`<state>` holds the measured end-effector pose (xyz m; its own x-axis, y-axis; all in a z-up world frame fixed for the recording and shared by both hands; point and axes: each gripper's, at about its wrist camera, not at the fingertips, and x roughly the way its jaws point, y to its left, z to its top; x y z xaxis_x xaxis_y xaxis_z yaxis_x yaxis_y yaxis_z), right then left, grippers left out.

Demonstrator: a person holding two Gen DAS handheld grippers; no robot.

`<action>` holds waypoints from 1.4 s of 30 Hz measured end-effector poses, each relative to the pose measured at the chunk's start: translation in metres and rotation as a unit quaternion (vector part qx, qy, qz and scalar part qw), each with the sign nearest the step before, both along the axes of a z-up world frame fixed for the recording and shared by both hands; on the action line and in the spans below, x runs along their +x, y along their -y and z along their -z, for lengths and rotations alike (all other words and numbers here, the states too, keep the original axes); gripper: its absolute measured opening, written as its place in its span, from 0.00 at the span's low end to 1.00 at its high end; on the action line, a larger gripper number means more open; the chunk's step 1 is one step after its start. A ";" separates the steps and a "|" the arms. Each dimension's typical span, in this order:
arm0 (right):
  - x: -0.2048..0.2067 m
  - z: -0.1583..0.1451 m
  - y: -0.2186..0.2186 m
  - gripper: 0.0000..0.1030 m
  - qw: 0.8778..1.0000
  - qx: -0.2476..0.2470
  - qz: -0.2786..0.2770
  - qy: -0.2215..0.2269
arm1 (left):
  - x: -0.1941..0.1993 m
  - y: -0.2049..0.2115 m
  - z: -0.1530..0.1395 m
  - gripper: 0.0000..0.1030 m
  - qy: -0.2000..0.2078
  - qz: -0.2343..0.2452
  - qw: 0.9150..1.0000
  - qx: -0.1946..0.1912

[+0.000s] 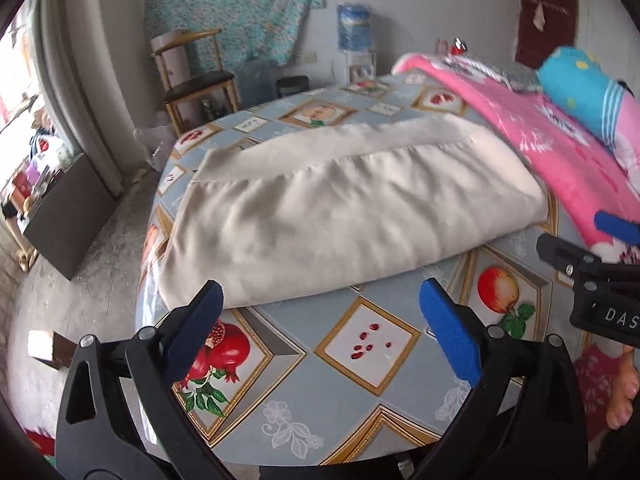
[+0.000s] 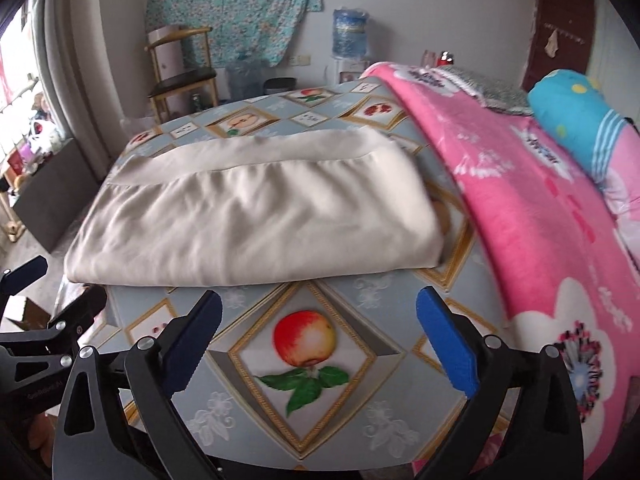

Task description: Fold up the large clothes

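A cream garment [image 1: 340,216] [image 2: 256,224] lies folded in a flat rectangle on the table, its hemmed band along the far edge. My left gripper [image 1: 320,320] hangs open above the tablecloth just short of the fold's near edge, nothing between its blue fingers [image 1: 448,328]. My right gripper [image 2: 320,320] is open too, over the printed apple in front of the fold. The right gripper [image 1: 600,264] also shows at the right edge of the left wrist view, and the left gripper [image 2: 24,276] at the left edge of the right wrist view.
The table carries a grey-blue fruit-print cloth [image 1: 360,360] [image 2: 224,420]. A pink blanket [image 1: 560,152] [image 2: 540,208] and a blue pillow [image 2: 576,116] are piled along its right side. A wooden chair [image 1: 192,76], a water dispenser [image 1: 354,36] and a dark cabinet [image 1: 68,216] stand beyond.
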<state>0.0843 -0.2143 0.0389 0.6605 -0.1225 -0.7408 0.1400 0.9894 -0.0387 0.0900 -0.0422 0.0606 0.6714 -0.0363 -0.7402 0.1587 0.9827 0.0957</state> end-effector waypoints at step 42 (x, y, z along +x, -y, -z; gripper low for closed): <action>0.019 0.017 -0.012 0.93 0.997 -0.005 -0.006 -0.072 | 0.027 -0.007 0.016 0.92 -0.093 -0.104 0.990 -0.010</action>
